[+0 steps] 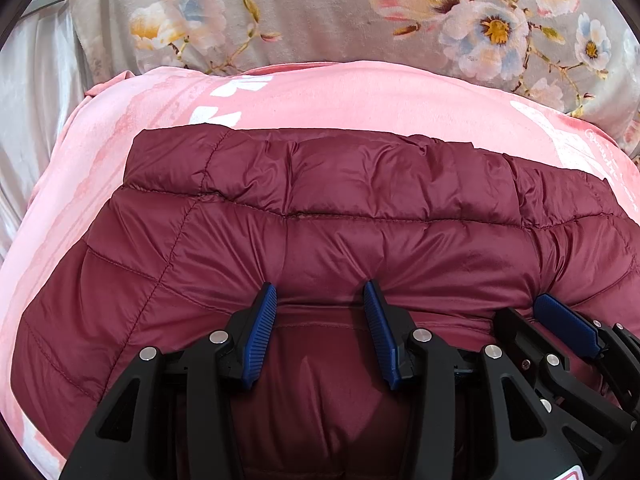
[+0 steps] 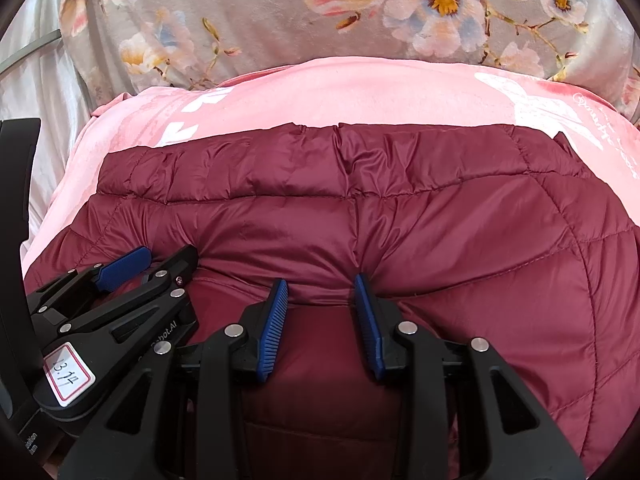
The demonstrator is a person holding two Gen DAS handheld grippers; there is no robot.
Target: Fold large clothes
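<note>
While spread: two claws [image 1: 320, 300], one jacket [image 1: 360, 208].

The quilted jacket [image 1: 340, 216] was maroon, the blanket [image 1: 360, 92] pink with white marks, the sheet [image 1: 328, 12] grey with pastel flowers.

Both wrist cameras look close and downward along their fingers — side by side, sharing the maroon jacket [image 1: 340, 208] and floral bedding [image 2: 280, 12].
</note>
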